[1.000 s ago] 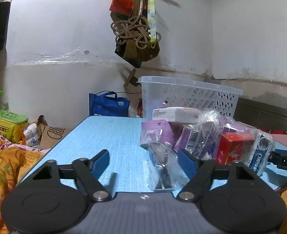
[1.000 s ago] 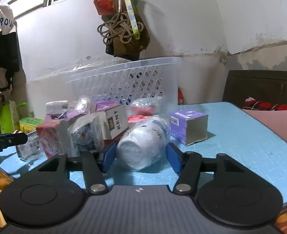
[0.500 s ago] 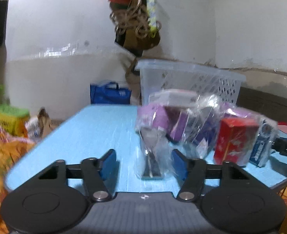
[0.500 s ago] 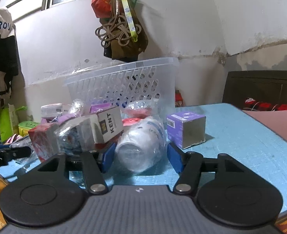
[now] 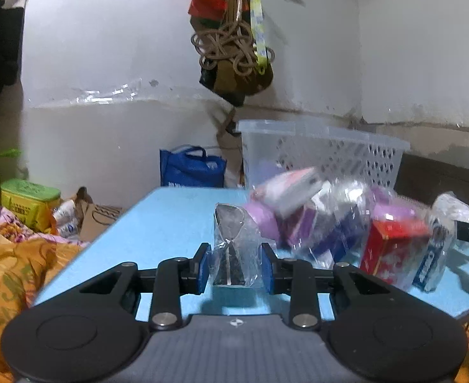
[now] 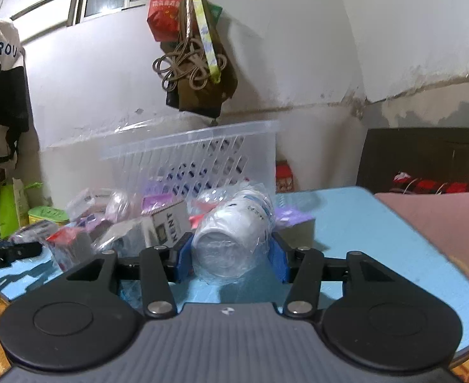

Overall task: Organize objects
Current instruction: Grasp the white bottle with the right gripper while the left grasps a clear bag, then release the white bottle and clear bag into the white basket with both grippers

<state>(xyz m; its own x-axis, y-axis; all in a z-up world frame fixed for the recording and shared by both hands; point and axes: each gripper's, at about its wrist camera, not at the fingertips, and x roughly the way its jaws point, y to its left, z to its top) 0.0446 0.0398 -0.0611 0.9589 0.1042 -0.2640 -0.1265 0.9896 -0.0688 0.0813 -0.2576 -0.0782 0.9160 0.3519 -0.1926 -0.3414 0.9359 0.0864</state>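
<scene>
Your left gripper (image 5: 234,266) has just closed its blue pads on a small clear plastic bag with a dark object inside (image 5: 232,249), low in the centre over the light blue table (image 5: 170,220). Your right gripper (image 6: 231,257) has been closing and now clamps a white plastic-wrapped jar (image 6: 234,236) lying on its side at centre frame, with the clear perforated plastic basket (image 6: 202,156) behind it.

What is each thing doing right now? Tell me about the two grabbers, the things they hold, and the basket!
Left gripper: just closed, shut on the clear plastic packet.
Clear plastic packet: upright, pinched between the blue pads.
Right gripper: just closing, shut on the wrapped white cup.
Wrapped white cup: lying on its side, in plastic.
Basket: upright on the table, open top.
</scene>
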